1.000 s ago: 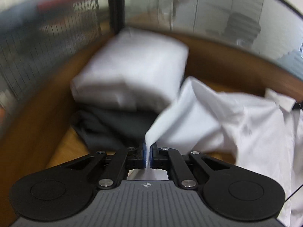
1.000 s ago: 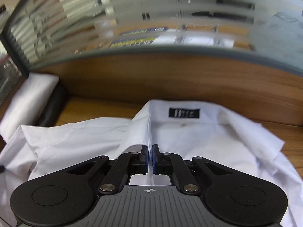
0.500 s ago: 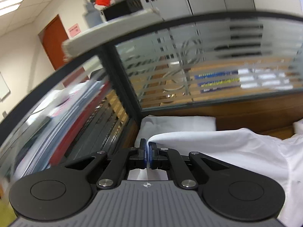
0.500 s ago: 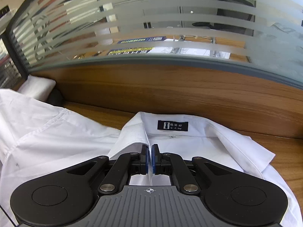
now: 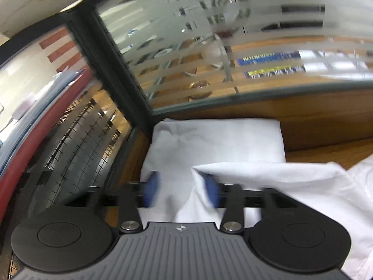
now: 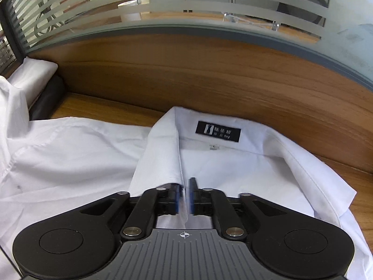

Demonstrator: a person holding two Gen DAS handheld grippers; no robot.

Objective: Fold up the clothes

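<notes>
Two folded garments (image 5: 216, 142) already lying stacked at upper centre of the worktop (image 6: 105, 109). Still spreading the white shirt (image 6: 70, 163), collar at centre; no fold made yet. Left hand-held gripper (image 5: 181, 186) just opening, releasing the sleeve; right hand-held gripper (image 6: 185, 196) loosening off the front edge.

Wooden desk (image 6: 112, 109): white shirt (image 6: 77, 161), folded stack (image 5: 216, 140).

Frosted striped glass partition (image 6: 209, 2) standing behind wooden desk (image 6: 112, 110); wooden back panel (image 6: 209, 74) running beneath glass; wire mesh rack (image 5: 77, 140) sitting beyond left pane.
</notes>
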